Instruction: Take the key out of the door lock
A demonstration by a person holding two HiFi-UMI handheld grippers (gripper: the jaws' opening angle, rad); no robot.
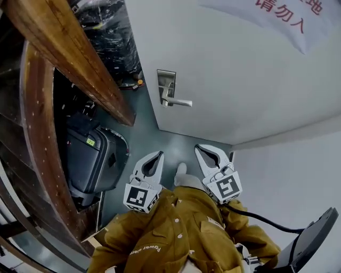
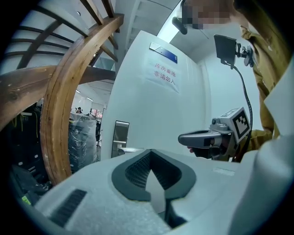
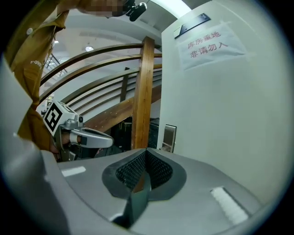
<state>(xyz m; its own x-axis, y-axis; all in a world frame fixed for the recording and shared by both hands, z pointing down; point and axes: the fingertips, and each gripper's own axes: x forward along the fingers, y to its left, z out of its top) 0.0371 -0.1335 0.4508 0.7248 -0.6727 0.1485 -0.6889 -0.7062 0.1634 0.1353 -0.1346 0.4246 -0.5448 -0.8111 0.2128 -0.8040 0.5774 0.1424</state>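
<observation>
The white door (image 1: 229, 80) carries a metal lock plate (image 1: 165, 84) with a lever handle (image 1: 178, 102). I cannot make out a key on it at this distance. My left gripper (image 1: 159, 153) and right gripper (image 1: 197, 147) hang side by side well short of the door, both shut and empty. In the left gripper view my left gripper (image 2: 149, 151) has its jaws together, with the lock plate (image 2: 120, 137) far ahead. In the right gripper view my right gripper (image 3: 146, 150) is shut too, and the lock plate (image 3: 169, 136) shows small beyond it.
A curved wooden stair rail (image 1: 69, 53) and wooden post (image 3: 142, 92) stand left of the door. A dark suitcase (image 1: 90, 157) sits on the floor below the rail. A paper sign (image 1: 277, 13) with red characters hangs on the door. A white wall (image 1: 298, 176) closes the right side.
</observation>
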